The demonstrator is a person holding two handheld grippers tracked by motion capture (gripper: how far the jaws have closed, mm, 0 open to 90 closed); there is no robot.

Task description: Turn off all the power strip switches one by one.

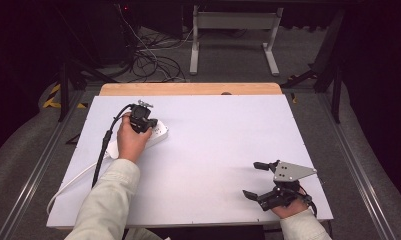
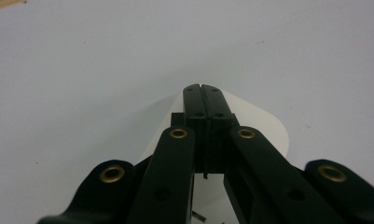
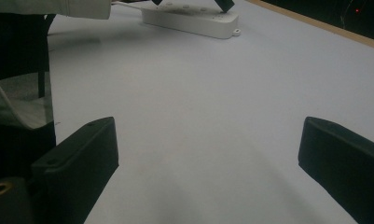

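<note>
At the lower right of the high view, the right tongs [image 1: 254, 179] lie low over the white tabletop [image 1: 218, 145], held by a hand [image 1: 288, 207] that comes in from the bottom edge. Their two black jaws stand spread wide, pointing toward the left of the frame, with a grey three-cornered plate [image 1: 291, 172] on top. In the right gripper view the same jaws rise at the lower left and lower right corners with bare tabletop [image 3: 212, 116] between them, pinching nothing.

At the lower left of the high view a pale sleeve [image 1: 105, 205] runs up to the person's left hand [image 1: 130, 141], which holds the left tongs [image 1: 140, 120] in the upper left part of the tabletop. A black cable [image 1: 106, 142] trails from them down toward the lower left. In the left gripper view the left tongs [image 2: 204, 93] have their jaws pressed together, tips touching, directly over the rounded end of a white power strip [image 2: 261, 123].

The power strip [image 1: 158, 132] lies flat under the left hand, in the upper left part of the tabletop, its white cord [image 1: 68, 182] running toward the lower left edge. In the right gripper view it [image 3: 194, 19] sits at the top centre.

Beyond the tabletop, a wooden strip [image 1: 190, 89] borders its far edge, and tangled cables [image 1: 148, 55] lie on the floor.
</note>
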